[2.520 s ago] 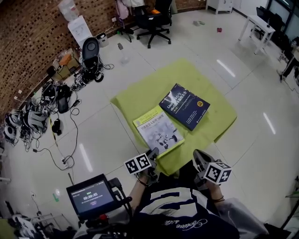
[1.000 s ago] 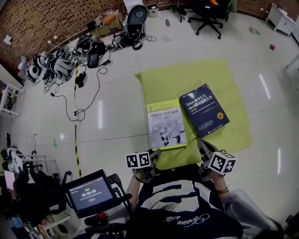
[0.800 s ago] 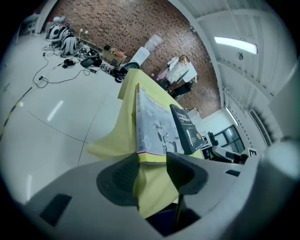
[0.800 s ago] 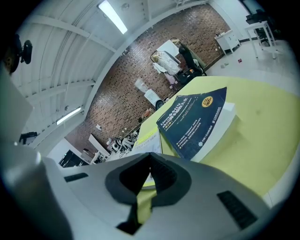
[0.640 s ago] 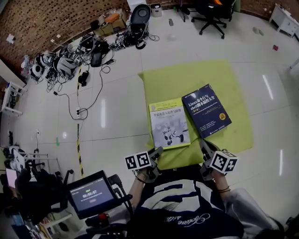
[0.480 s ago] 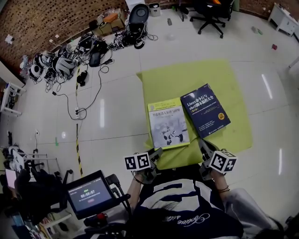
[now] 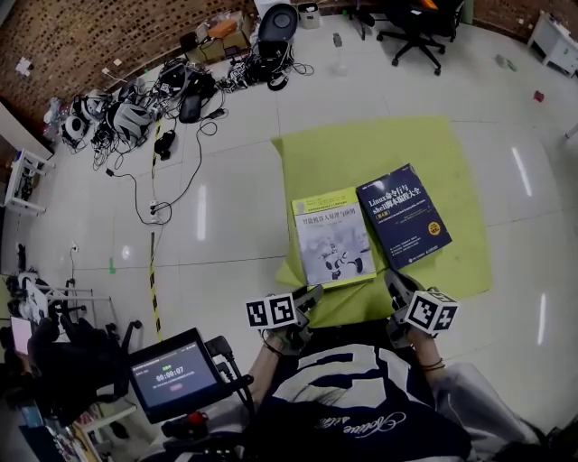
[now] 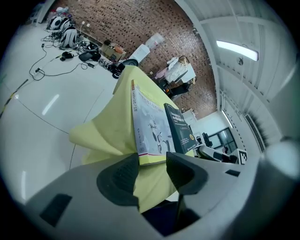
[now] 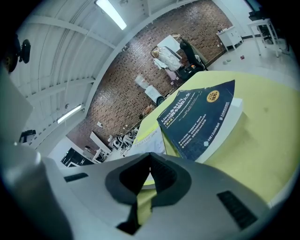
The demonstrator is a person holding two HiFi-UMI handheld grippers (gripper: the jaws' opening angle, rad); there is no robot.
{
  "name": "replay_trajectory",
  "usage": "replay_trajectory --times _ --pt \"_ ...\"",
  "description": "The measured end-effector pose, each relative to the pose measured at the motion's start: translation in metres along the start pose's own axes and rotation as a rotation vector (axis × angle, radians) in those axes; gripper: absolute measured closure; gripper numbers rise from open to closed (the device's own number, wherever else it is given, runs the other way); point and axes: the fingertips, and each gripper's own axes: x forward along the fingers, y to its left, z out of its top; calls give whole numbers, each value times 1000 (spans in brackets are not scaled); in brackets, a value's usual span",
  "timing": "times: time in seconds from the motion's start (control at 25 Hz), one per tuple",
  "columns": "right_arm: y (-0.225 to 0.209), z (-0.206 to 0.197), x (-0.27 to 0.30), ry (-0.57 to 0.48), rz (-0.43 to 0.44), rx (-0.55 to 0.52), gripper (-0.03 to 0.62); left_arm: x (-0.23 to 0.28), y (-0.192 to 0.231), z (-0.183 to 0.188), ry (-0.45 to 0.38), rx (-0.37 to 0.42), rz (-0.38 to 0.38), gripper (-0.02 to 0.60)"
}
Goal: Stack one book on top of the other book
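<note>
Two books lie side by side on a yellow-green cloth (image 7: 361, 153): a pale book with a yellow border (image 7: 334, 238) on the left and a dark blue book (image 7: 404, 216) touching its right side. My left gripper (image 7: 305, 298) hovers at the cloth's near edge, just short of the pale book (image 8: 150, 126), open with nothing between its pads (image 8: 119, 178). My right gripper (image 7: 397, 287) sits below the dark blue book (image 9: 199, 119), apart from it, its jaws closed tip to tip and empty (image 9: 150, 159). The dark blue book (image 8: 180, 129) shows beyond the pale one in the left gripper view.
Cables, bags and gear (image 7: 135, 108) lie on the floor at the upper left by a brick wall. An office chair (image 7: 424, 18) stands at the back. A small screen (image 7: 172, 374) is mounted at the lower left beside the person's body.
The head view has swung since the oldest frame, so the cloth and books sit squarer in it. Books and both grippers keep the same places relative to each other.
</note>
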Motion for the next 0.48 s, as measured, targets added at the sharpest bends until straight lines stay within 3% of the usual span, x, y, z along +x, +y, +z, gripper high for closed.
replay_trajectory --times 0.24,0.32,0.48 --pt "0 -3 2 16 0 10 599 23 7 1 18 -32 -13 397" --pt "1 -1 1 17 0 12 599 26 12 1 25 -26 17 467" --pt "-6 2 -3 12 -17 24 599 24 8 4 9 -65 -16 483"
